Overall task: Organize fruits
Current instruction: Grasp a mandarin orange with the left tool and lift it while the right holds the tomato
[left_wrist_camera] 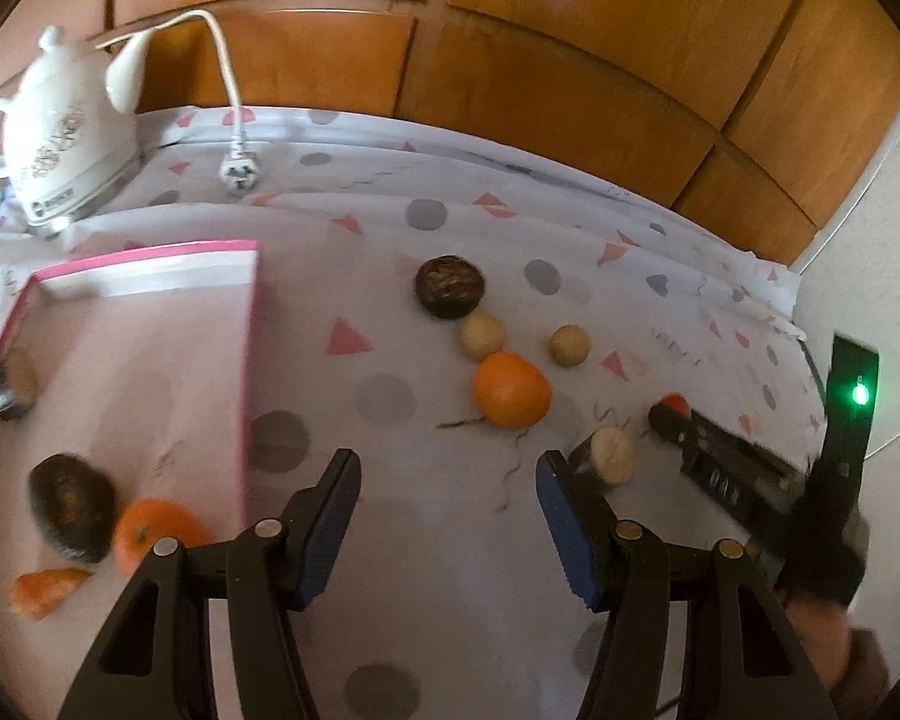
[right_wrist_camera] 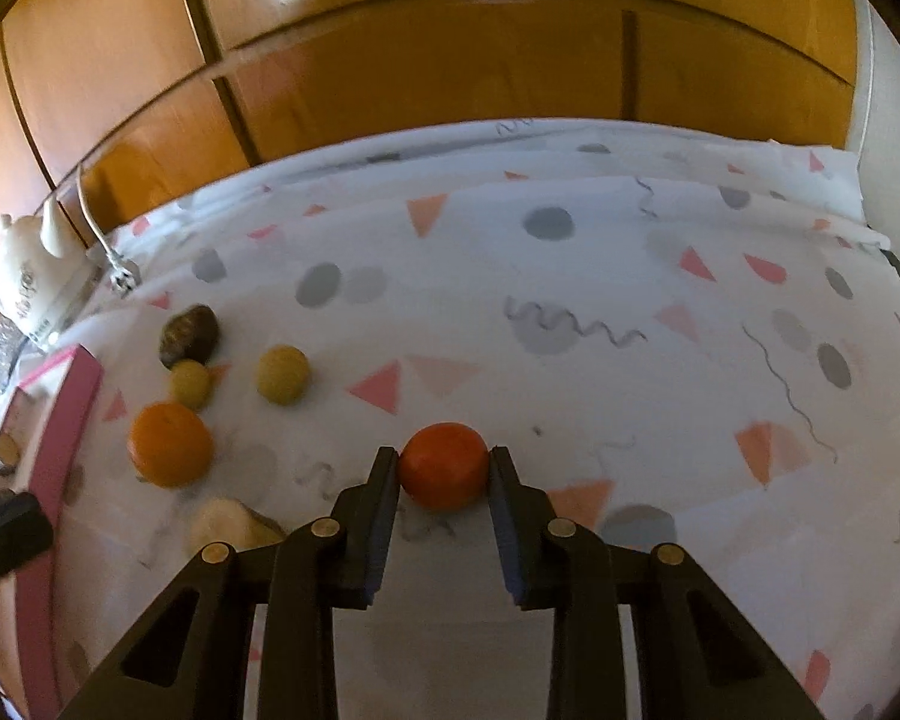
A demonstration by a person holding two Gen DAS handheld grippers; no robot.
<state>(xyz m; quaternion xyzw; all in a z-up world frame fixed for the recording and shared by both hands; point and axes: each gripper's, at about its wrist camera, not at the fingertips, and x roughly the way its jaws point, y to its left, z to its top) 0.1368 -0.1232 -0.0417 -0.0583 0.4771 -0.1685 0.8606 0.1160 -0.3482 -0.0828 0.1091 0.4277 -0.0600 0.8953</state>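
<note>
Both claws tilt steeply down over the bench (right_wrist_camera: 570, 300): right claw (right_wrist_camera: 444, 471) clamped on a red-orange tangerine (right_wrist_camera: 444, 474), left claw (left_wrist_camera: 444, 474) gaping, empty.

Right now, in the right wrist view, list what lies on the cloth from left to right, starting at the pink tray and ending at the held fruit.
Pink tray → orange → yellow-green fruit → red-orange fruit, gripped by the right gripper.
</note>
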